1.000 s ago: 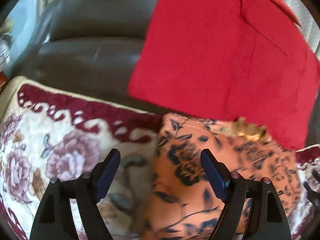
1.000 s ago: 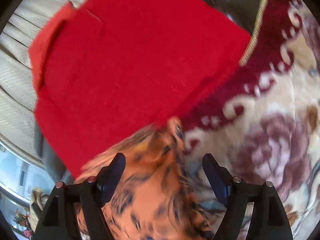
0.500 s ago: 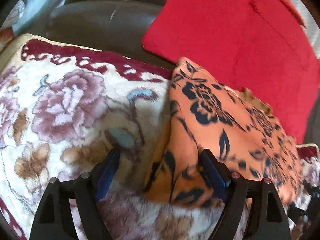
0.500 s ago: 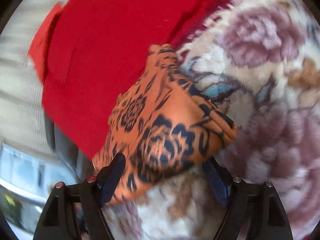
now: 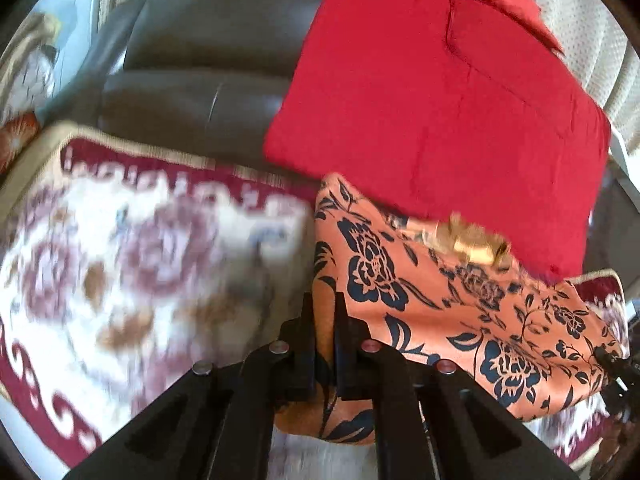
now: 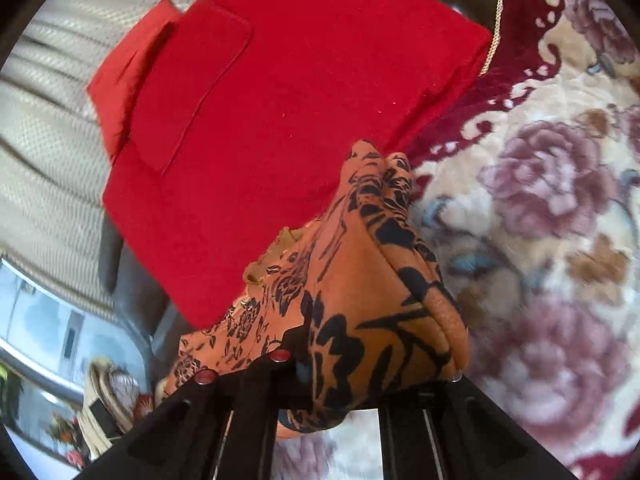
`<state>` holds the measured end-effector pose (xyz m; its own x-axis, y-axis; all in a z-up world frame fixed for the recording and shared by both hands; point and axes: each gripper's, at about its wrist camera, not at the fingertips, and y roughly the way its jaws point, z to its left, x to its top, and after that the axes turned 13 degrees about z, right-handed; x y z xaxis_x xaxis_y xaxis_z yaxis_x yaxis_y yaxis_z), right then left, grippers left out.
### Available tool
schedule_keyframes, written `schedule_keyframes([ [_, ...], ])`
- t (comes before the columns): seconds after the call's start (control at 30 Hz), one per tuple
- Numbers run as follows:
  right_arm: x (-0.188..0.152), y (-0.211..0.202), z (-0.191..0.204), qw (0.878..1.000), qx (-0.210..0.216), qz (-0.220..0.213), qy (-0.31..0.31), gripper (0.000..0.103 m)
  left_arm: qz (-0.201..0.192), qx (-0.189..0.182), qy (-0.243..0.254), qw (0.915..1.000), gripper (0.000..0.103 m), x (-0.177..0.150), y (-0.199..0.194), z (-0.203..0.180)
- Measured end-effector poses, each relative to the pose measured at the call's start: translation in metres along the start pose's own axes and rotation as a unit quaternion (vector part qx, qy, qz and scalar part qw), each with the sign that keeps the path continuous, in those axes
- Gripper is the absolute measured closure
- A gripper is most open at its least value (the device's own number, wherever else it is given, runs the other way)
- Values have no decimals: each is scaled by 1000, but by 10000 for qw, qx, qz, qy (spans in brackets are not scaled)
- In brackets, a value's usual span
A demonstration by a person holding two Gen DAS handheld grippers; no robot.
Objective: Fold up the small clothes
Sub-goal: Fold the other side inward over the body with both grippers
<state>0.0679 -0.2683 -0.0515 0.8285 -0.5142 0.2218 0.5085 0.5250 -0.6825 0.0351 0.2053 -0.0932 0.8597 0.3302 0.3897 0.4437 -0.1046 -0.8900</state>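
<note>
An orange garment with a dark blue flower print point(image 5: 460, 312) lies folded over on a floral blanket point(image 5: 140, 264). My left gripper point(image 5: 323, 312) is shut on the garment's near left edge. In the right wrist view the same orange garment point(image 6: 360, 300) bunches over my right gripper point(image 6: 340, 364), which is shut on its near edge; the cloth hides the right finger. The right gripper's tip also shows at the far right of the left wrist view point(image 5: 618, 376).
A red cloth point(image 5: 440, 100) lies behind the garment, partly over a dark leather sofa point(image 5: 200, 80); it also shows in the right wrist view point(image 6: 280, 100). Cream curtains point(image 6: 48, 120) hang behind. The floral blanket point(image 6: 540, 240) spreads to the right.
Both grippers were open and have closed on the orange garment's near edge. The garment has lifted slightly at both ends.
</note>
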Motion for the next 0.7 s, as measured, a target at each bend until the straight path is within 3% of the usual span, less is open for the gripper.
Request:
schedule_keyframes([
  [0.07,-21,-7,-14,9998,21,170,132,91,398,-88,-43,9992,95,-27,19,13],
  [0.1,-33,-6,-24,9994,-16,297,148,89,637,47,48,9979,92,-40,36,20],
  [0.13,-51,1,-41,9985,-104,511,149,82,734,66,32,9973,90,-45,45,26],
  [0.17,-57,7,-52,9974,-230,658,181,61,664,-189,-36,9976,90,-47,50,36],
  [0.2,-65,17,-70,9953,-405,835,271,56,625,-291,-56,9976,86,-45,47,41],
  [0.23,-71,18,-88,9952,-186,882,394,54,633,-273,-34,9976,85,-38,42,42],
  [0.27,-72,10,-97,9961,69,774,429,44,497,-136,14,9987,80,-27,34,41],
  [0.33,-61,-10,-93,9978,-222,587,232,38,211,-114,151,9996,61,-9,24,37],
  [0.37,-56,-20,-89,9983,-379,424,109,38,126,-136,193,9996,51,1,20,33],
  [0.43,-32,-35,-80,9977,-658,117,-148,38,2,-212,263,9994,47,16,24,27],
  [0.5,-9,-36,-70,9973,-648,79,-331,38,143,-243,371,9989,43,30,38,16],
  [0.6,35,-6,-49,9910,-965,220,-896,38,503,-101,376,9980,43,46,64,7],
  [0.7,67,38,-35,9799,-1440,482,-1295,40,531,-21,488,9974,44,57,76,-3],
])
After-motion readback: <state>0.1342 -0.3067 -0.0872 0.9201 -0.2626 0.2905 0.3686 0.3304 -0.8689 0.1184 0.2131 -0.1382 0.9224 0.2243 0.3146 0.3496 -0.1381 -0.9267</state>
